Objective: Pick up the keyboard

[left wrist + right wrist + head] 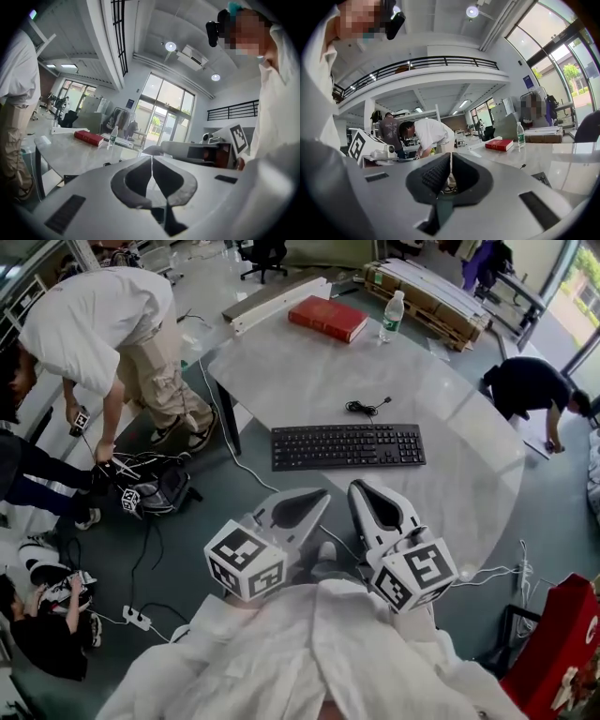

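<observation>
A black keyboard (348, 445) lies flat near the front of a round pale table (309, 381), its coiled cable (366, 408) just behind it. Both grippers are held close to my chest, short of the table's near edge and apart from the keyboard. The left gripper (317, 497) is shut and holds nothing. The right gripper (362, 489) beside it is also shut and empty. In the left gripper view the jaws (151, 158) meet in a thin line. The right gripper view shows its jaws (450, 158) closed, with a corner of the keyboard (543, 179) low at the right.
A red book (327, 318) and a water bottle (393, 316) stand at the table's far side. A person in a white shirt (103, 324) bends over bags and cables (150, 488) on the floor at left. Another person (534, 385) crouches at right. Stacked boards (431, 292) lie beyond the table.
</observation>
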### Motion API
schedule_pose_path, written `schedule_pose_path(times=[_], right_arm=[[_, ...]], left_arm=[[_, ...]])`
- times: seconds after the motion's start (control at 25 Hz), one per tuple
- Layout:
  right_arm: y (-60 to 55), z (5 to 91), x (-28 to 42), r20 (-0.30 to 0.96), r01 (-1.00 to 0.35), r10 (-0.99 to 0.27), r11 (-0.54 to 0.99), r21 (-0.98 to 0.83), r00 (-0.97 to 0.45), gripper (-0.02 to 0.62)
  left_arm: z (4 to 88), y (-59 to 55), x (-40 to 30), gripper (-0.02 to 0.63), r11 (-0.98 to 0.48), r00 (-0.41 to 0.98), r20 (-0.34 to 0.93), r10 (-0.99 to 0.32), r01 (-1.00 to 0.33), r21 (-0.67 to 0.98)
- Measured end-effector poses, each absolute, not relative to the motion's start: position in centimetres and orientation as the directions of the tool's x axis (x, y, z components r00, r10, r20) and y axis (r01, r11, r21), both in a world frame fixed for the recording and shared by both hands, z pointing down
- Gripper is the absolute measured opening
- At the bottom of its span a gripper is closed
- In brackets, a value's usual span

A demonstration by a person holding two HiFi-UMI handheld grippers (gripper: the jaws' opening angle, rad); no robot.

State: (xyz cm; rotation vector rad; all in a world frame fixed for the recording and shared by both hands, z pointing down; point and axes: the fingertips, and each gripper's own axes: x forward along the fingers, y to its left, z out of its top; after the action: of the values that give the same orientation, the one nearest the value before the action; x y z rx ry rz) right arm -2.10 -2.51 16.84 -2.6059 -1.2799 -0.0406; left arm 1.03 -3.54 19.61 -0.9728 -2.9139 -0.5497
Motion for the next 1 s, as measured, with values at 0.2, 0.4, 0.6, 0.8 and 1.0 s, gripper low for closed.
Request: schedule_pose_path(times=[0.2,0.4,0.6,0.8,1.0], right_arm=[[1.4,17.3,-3.7,0.137,0.770,0.761,-0.606,-0.201,0.634,0.034],[4.9,17.2,-5.6,0.136,0.765,0.755,-0.615,-0.189,0.641,0.034],[6.6,17.8,-6.2,0.150,0.753,0.739,-0.631,-0.187,0.657,0.034],[7.1,18.3,-6.4,0.162,0.736,0.719,-0.649,-0.194,0.676,0.034],[7.3,19.0,-6.9,0.173,0.739,0.719,-0.643,-0.202,0.673,0.034]], left_arm=[[19.6,0.8,-0.9,0.017,0.739,-0.799,0.129,0.588,0.595,0.317],[19.7,4.4,-2.7,0.017,0.736,-0.795,0.126,0.594,0.600,0.313],[20.2,6.1,-3.4,0.017,0.723,-0.785,0.124,0.607,0.610,0.323],[20.7,6.7,-3.7,0.017,0.704,-0.773,0.132,0.620,0.623,0.342],[21.5,6.9,-4.0,0.017,0.700,-0.775,0.142,0.616,0.621,0.353]])
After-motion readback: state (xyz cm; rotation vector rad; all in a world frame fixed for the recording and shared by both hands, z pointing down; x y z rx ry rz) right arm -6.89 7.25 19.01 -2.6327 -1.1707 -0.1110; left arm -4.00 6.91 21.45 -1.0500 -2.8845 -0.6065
